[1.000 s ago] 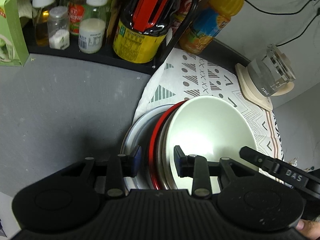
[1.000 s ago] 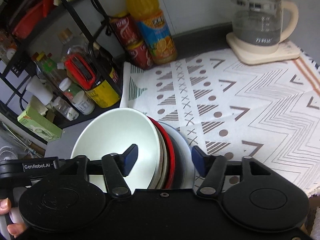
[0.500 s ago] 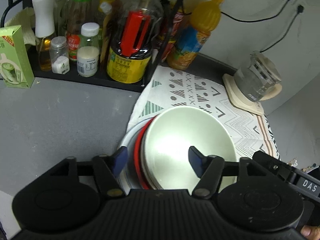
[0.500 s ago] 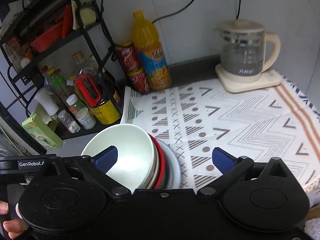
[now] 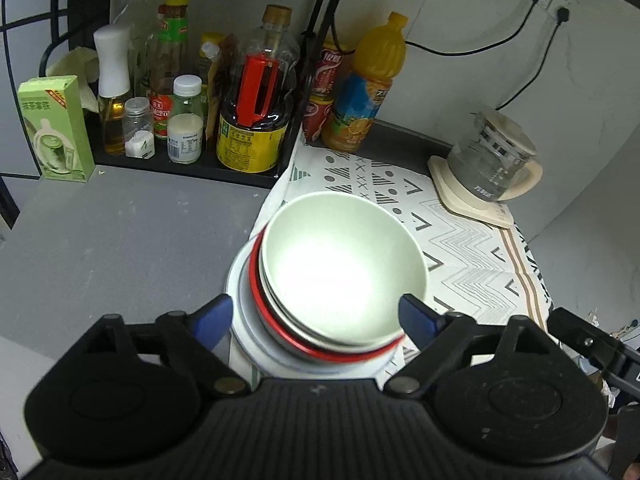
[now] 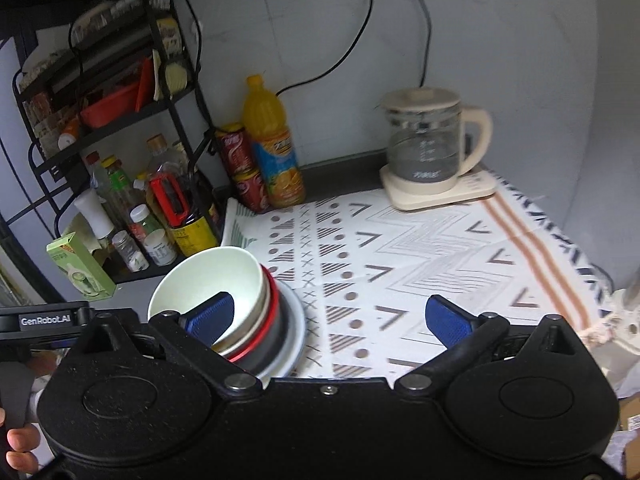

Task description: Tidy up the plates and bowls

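Observation:
A stack of dishes stands at the left edge of the patterned cloth. On top is a pale green bowl (image 5: 340, 264), under it a red-rimmed bowl (image 5: 256, 292), and at the bottom a white plate (image 5: 244, 320). The stack also shows in the right wrist view, with the green bowl (image 6: 208, 280) on top. My left gripper (image 5: 316, 318) is open and empty, its jaws wide apart above the near side of the stack. My right gripper (image 6: 328, 318) is open and empty, held above the cloth just right of the stack.
A black rack (image 5: 192, 164) with bottles and jars stands at the back left, a green box (image 5: 54, 128) beside it. An orange juice bottle (image 5: 368, 84) and red cans stand at the back. A glass kettle (image 6: 428, 152) sits on its base at the back right. The patterned cloth (image 6: 440, 248) covers the right side.
Both grippers opened wide, let go of the dish stack and pulled back and up. The stack stays where it was on the cloth's edge.

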The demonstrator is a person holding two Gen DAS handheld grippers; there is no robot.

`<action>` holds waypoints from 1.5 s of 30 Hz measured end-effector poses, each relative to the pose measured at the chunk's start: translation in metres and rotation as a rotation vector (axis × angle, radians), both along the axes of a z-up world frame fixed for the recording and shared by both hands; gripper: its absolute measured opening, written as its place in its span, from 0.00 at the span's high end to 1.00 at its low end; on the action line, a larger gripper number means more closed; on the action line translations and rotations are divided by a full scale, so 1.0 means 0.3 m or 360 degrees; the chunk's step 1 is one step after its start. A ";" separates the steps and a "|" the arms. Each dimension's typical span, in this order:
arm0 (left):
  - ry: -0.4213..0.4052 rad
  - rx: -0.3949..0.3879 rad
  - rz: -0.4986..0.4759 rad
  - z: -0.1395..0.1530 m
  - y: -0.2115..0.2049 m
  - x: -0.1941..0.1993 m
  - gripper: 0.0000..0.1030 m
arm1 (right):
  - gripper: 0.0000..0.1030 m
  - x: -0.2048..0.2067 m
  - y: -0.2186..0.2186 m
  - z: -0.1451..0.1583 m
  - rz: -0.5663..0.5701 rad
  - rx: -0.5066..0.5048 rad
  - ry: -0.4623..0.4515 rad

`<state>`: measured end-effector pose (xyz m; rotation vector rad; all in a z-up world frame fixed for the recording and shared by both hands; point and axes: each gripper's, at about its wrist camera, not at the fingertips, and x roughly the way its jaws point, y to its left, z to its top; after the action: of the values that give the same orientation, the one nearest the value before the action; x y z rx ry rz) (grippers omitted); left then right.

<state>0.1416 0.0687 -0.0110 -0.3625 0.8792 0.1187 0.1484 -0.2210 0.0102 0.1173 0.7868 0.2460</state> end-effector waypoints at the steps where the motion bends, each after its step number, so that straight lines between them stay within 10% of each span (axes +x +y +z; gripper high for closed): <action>1: -0.0012 0.0012 -0.0004 0.010 -0.011 -0.018 0.11 | 0.00 -0.022 -0.015 0.010 -0.0018 -0.0008 -0.0015; 45: -0.0316 0.0367 -0.0130 0.238 -0.244 -0.780 0.00 | 0.00 -0.696 -0.238 0.166 -0.0054 -0.0048 -0.0185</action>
<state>-0.0925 -0.0043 0.0604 -0.1200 0.6742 0.1055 -0.0605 -0.2923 0.0599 0.0870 0.6722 0.2068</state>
